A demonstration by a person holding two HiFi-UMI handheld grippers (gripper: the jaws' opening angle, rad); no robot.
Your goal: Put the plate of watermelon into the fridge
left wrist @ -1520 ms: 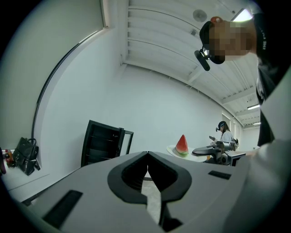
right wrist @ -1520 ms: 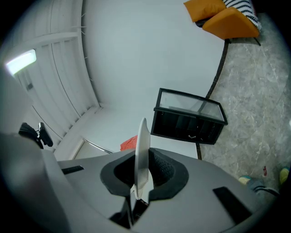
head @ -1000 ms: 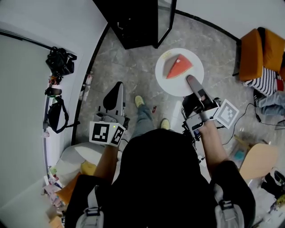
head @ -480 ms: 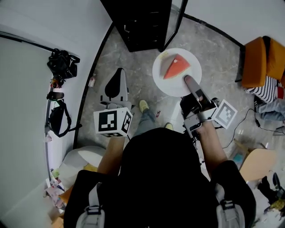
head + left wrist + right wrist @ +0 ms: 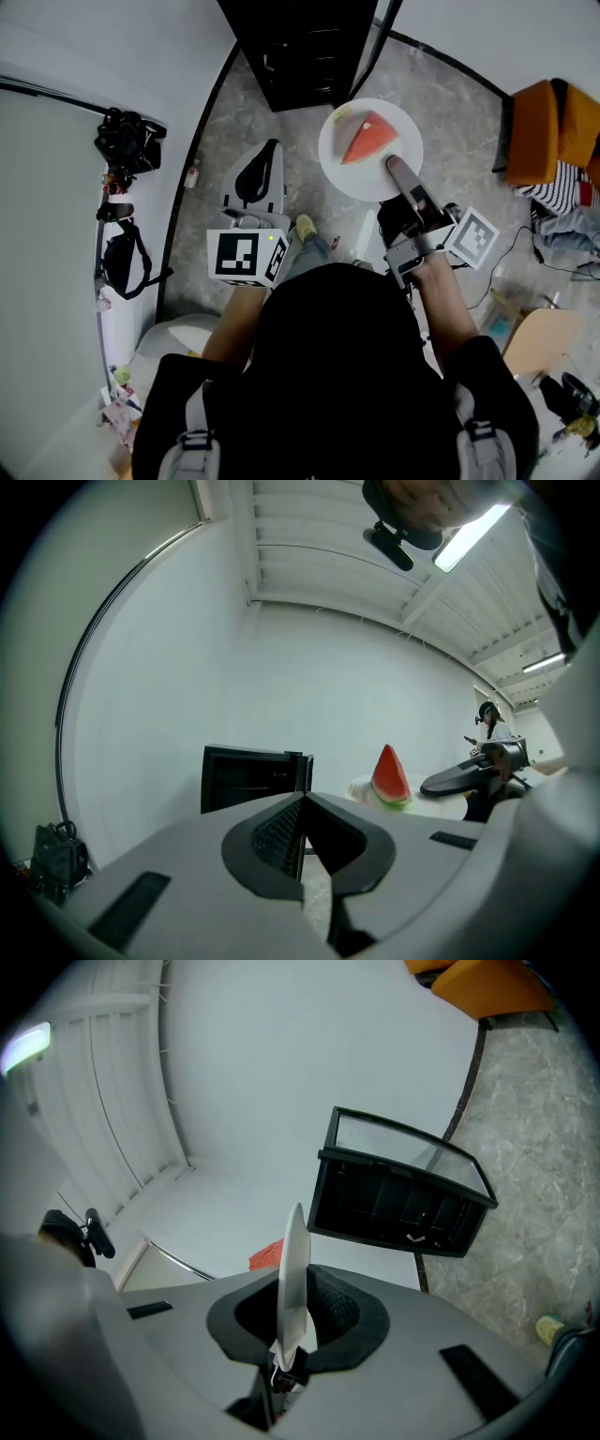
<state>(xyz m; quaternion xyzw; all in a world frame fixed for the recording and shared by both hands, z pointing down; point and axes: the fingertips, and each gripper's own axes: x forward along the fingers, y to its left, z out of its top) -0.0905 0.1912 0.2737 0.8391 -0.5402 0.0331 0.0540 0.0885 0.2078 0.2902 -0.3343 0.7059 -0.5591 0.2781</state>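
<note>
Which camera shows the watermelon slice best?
The head view: the whole watermelon slice lies on its plate, seen from above. Left gripper view: small, side-on. Right gripper view: only a red sliver behind the plate.

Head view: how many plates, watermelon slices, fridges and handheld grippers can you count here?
Plate: 1
Watermelon slice: 1
Fridge: 1
Grippers: 2, the left gripper and the right gripper
Total: 5
</note>
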